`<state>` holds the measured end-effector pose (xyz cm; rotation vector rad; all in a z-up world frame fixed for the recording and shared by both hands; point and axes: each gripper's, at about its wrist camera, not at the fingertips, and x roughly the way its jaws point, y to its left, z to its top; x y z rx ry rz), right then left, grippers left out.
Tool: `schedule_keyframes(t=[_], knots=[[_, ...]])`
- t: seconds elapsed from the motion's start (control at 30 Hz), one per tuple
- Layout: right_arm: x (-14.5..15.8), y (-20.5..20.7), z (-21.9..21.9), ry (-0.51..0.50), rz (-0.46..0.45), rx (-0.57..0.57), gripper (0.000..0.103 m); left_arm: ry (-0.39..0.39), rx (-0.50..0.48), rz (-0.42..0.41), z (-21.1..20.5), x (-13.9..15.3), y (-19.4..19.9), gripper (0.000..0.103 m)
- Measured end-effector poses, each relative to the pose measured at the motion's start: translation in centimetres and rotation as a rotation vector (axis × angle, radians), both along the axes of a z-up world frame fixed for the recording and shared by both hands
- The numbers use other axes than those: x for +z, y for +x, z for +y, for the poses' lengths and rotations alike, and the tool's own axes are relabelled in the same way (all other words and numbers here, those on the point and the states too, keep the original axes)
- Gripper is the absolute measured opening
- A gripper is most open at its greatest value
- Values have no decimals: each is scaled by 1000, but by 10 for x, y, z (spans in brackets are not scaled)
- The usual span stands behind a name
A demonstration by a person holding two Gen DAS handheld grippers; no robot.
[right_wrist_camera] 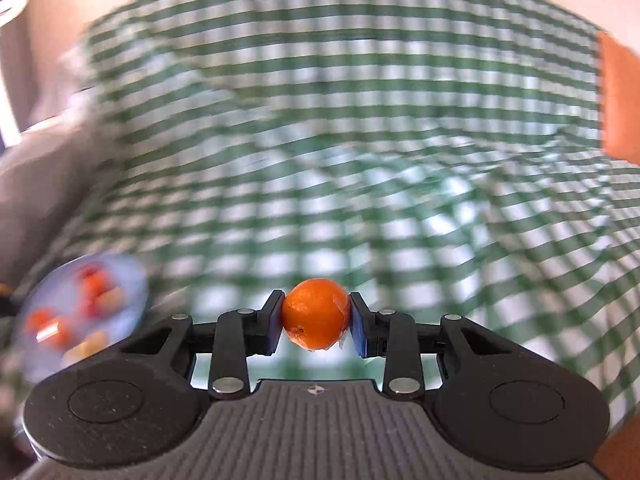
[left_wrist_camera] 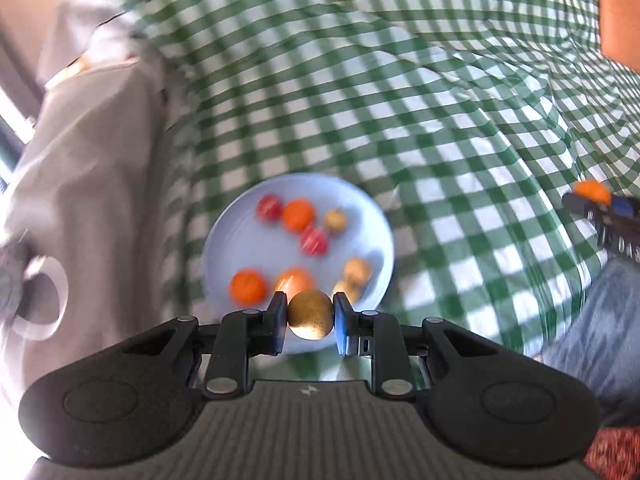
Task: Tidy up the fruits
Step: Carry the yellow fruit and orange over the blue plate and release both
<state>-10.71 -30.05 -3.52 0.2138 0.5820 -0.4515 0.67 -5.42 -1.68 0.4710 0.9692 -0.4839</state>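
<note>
The green-checked cloth point(left_wrist_camera: 400, 80) covers the whole work surface, rumpled into folds, and in the left wrist view a grey fabric mass point(left_wrist_camera: 92, 168) lies along its 9 o'clock edge. On the cloth sits the pale blue plate point(left_wrist_camera: 224, 240), which in the left wrist view lies just ahead of the fingertips at 12 o'clock, and in the right wrist view sits far off at 8 o'clock, blurred. It holds a scatter of small fruits: orange ones, red ones and tan ones, not yet sorted by kind as far as I can tell

The left gripper point(left_wrist_camera: 310, 318) is clenched on a small round brownish fruit point(left_wrist_camera: 310, 314), both pads pressing its sides, carried above the near rim of the plate. The right gripper point(right_wrist_camera: 316, 314) is clamped on an orange fruit point(right_wrist_camera: 316, 312), a bit of clear film showing at its lower right; in the left wrist view it appears at 3 o'clock, well apart from the plate

Neither held fruit has a long axis to mind, both being round. My judgement is that the left hand is the nearer to the plate, while open cloth lies ahead of the right at 12 o'clock; where each fruit belongs I cannot tell
</note>
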Motion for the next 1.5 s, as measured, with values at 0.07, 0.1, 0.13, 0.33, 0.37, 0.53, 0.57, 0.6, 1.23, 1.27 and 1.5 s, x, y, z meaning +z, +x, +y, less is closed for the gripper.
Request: schedule_keyframes(t=[0.07, 0.1, 0.13, 0.33, 0.37, 0.53, 0.57, 0.6, 1.23, 1.27, 1.5], knots=[[11, -3, 29, 36, 7, 52, 35, -16, 23, 1, 19, 6, -14, 27], [15, -3, 42, 47, 7, 77, 35, -29, 31, 1, 28, 9, -21, 27], [19, -3, 57, 41, 7, 111, 35, -42, 36, 0, 37, 13, -28, 27], [37, -5, 136, -58, 20, 311, 35, -119, 65, -30, 72, 24, -60, 27], [38, -7, 146, -70, 25, 334, 35, -130, 74, -37, 75, 25, -63, 27], [42, -12, 175, -144, 44, 387, 35, -175, 105, -53, 91, 30, -64, 27], [43, -14, 175, -148, 42, 383, 35, -179, 110, -56, 93, 31, -64, 27], [44, -15, 175, -150, 42, 378, 35, -183, 113, -59, 95, 32, -65, 27], [40, -10, 172, -163, 83, 349, 35, -191, 160, -52, 100, 27, -40, 27], [39, -8, 171, -161, 87, 348, 35, -189, 162, -52, 98, 26, -36, 27], [29, 20, 162, -133, 109, 346, 35, -158, 163, -42, 71, 16, 5, 27]])
